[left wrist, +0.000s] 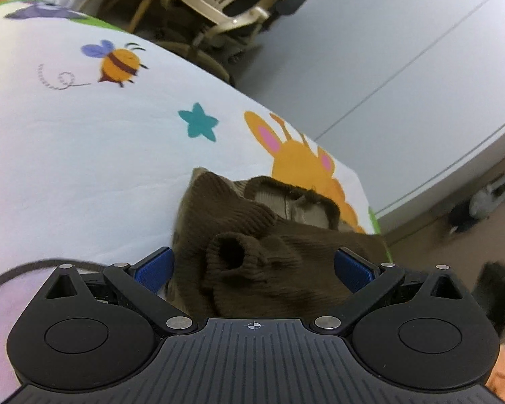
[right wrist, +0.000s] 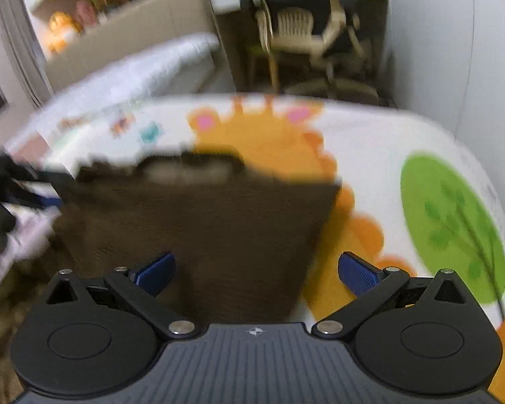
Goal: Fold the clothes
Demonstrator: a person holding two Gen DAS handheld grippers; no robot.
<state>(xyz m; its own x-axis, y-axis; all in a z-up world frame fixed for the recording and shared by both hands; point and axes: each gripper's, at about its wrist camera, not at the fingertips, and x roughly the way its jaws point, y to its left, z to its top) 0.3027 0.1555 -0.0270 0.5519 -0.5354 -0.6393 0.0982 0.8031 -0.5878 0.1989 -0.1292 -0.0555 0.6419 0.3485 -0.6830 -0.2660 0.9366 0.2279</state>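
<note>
Your left gripper [left wrist: 254,269] has its fingers spread wide, with the brown sweater [left wrist: 269,235] bunched between them on the cartoon-print bed [left wrist: 84,141]. Your right gripper [right wrist: 256,271] is also wide, sweater [right wrist: 198,222] ahead, blurred.

Dark brown ribbed knit sweater [left wrist: 252,256], lighter tan inside at the open neck, lies folded into a roughly rectangular shape on the cartoon-print bedspread [left wrist: 84,155], over the orange giraffe figure, a rolled cuff bunched up on top at its near end.
</note>
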